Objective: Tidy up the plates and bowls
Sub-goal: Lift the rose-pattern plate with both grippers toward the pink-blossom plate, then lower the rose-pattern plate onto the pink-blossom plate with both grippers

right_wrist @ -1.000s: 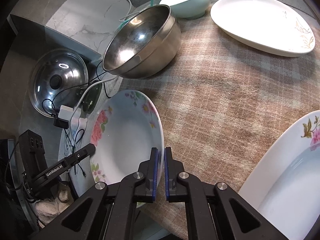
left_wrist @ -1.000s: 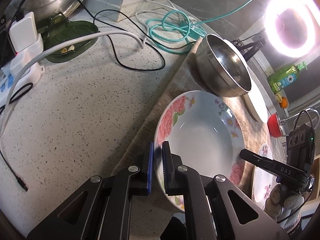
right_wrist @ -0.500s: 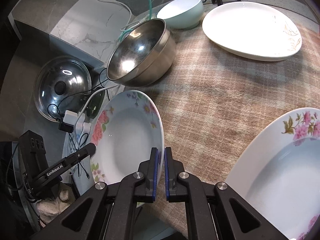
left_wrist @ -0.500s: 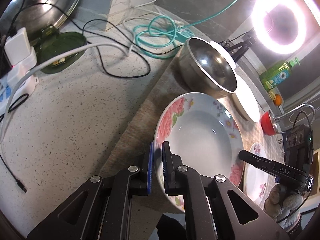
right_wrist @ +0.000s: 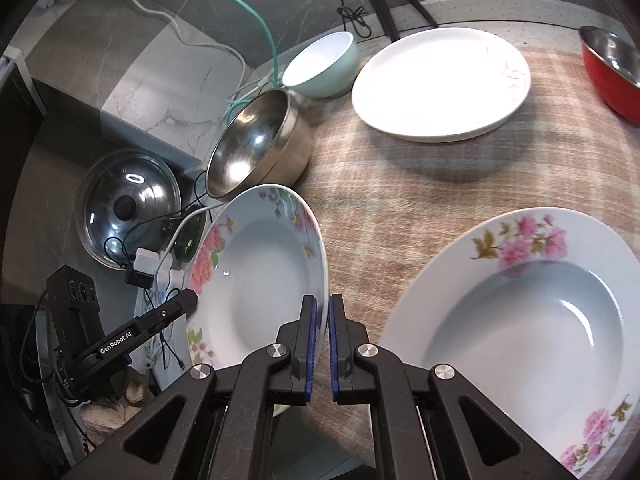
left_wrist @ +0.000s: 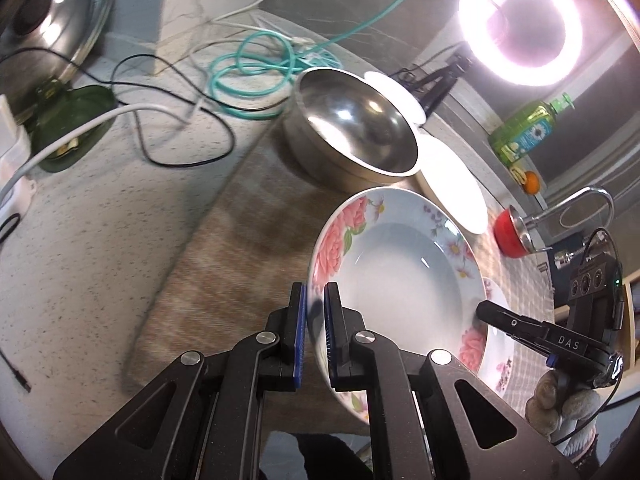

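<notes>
A deep white plate with pink roses hangs tilted above the plaid cloth, held at two opposite edges. My left gripper is shut on its near rim in the left wrist view. On the far rim my right gripper is shut too. In the right wrist view the same rose plate sits between my right gripper and my left gripper. A second floral deep plate lies on the cloth just to its right. A steel bowl, a mint bowl and a flat white plate stand farther back.
A red bowl sits at the far right of the cloth. Off the cloth to the left are a glass pot lid, tangled cables, a green dish and a power strip. A ring light and soap bottle stand behind.
Both grippers have lifted the rose plate off the cloth and carried it away from the steel bowl toward the second floral plate. Both grips stayed shut.
</notes>
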A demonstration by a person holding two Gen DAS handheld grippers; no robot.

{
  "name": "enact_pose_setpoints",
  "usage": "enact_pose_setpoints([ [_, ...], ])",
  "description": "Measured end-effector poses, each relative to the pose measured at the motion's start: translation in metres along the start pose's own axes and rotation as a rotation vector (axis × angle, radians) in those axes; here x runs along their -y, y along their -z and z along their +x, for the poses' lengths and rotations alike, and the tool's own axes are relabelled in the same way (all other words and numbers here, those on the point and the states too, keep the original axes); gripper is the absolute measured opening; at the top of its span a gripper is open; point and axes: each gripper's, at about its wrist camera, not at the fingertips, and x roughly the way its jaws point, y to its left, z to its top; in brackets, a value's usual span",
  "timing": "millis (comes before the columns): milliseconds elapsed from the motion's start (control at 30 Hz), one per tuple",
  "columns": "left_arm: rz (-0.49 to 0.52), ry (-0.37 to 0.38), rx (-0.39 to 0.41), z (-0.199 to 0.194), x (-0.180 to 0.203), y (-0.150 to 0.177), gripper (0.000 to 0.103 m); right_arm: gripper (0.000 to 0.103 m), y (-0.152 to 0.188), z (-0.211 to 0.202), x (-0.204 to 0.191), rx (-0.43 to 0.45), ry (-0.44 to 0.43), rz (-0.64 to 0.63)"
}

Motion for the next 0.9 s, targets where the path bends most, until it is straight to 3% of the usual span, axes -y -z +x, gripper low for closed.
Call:
enact_pose_setpoints([
  [900, 0.172, 0.105, -0.101, 0.044, 0.105, 0.013, 0.007, 0.006, 0.027, -0.094, 0.086, 0.139, 0.054, 0.167],
])
